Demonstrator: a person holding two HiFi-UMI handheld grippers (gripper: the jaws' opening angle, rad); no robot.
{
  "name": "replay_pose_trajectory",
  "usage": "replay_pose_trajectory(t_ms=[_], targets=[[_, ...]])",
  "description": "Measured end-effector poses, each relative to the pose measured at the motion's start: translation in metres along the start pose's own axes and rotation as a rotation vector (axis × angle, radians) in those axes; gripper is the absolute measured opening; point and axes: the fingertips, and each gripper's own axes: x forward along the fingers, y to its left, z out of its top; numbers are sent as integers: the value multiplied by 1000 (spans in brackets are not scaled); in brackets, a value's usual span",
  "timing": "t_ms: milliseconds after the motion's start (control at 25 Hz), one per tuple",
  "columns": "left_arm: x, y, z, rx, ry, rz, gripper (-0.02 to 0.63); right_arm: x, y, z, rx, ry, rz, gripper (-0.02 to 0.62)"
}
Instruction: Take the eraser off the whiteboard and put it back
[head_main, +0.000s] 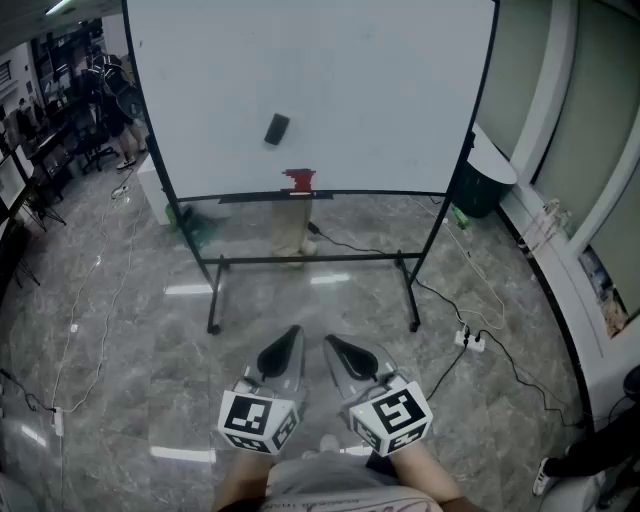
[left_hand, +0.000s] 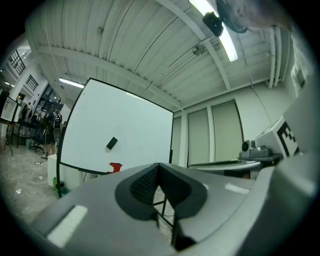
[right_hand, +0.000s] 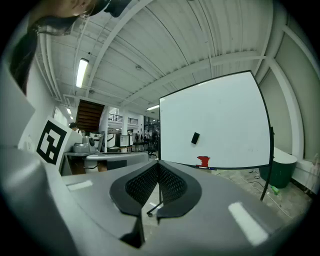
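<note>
A small black eraser (head_main: 277, 129) sticks tilted on the big whiteboard (head_main: 400, 90), left of its middle. The same eraser (left_hand: 112, 143) shows in the left gripper view and the eraser (right_hand: 195, 138) in the right gripper view, far off in both. Below it a red object (head_main: 298, 180) rests on the board's tray. My left gripper (head_main: 291, 340) and right gripper (head_main: 333, 347) are held close to my body, side by side, well back from the board. Both are shut with nothing between their jaws.
The whiteboard stands on a black wheeled frame (head_main: 310, 262) on a glossy stone floor. Cables and a power strip (head_main: 470, 341) lie at the right. A dark bin (head_main: 484, 180) stands right of the board. People and desks (head_main: 100, 100) are far left. A wooden post (head_main: 292, 228) stands behind the frame.
</note>
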Motion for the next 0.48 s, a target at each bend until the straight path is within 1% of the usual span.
replay_pose_trajectory(t_ms=[480], targets=[[23,2,0,-1,-24,35,-2,8,-20,5,-41,-20,35,2]])
